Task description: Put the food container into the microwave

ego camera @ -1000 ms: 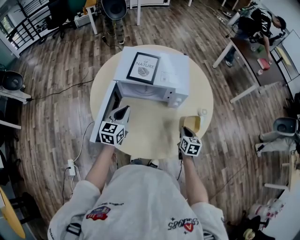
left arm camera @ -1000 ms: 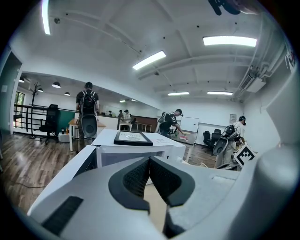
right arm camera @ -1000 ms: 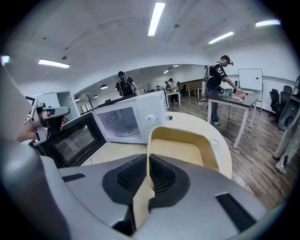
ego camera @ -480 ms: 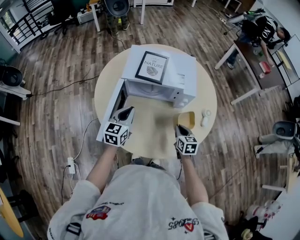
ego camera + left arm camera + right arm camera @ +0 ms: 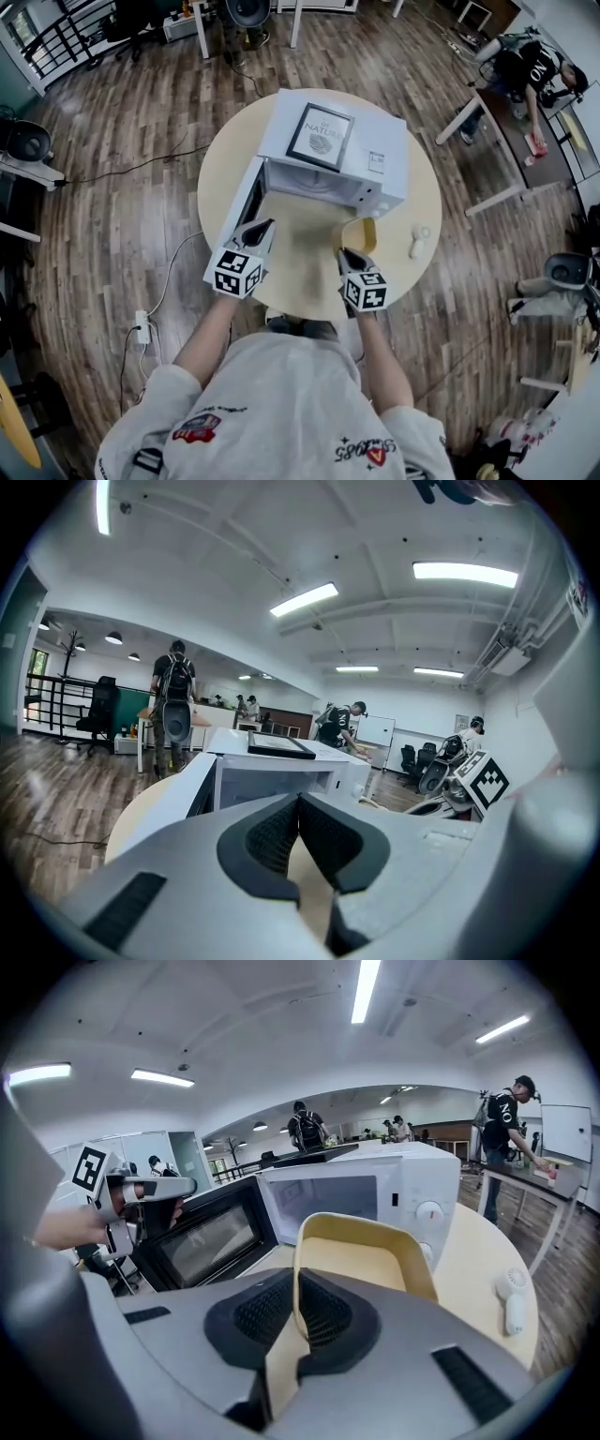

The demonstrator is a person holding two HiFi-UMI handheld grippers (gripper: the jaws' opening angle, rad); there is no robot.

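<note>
The food container looks like a light, stiff, shallow plastic tray, open-topped and seemingly empty. It should carry easily, but a thin, smooth wall can pivot or slip in a one-sided grip, so keep it level. Your right gripper has its fingers clenched on the near rim wall, one pad inside the tray and one outside. That is a sensible place to hold, because the tray then projects ahead of you and can go in first.

The tray sits just in front of the microwave, toward the side with the dials, and is not yet inside. I cannot tell whether it rests on the table or is lifted clear of it. The microwave door stands swung open to the left, leaving the cavity exposed.

Your left gripper is beside that door, its fingers pressed together on nothing.

By count: one container, one microwave, one framed print on its top, one small white object on the table at the right, and two grippers.
</note>
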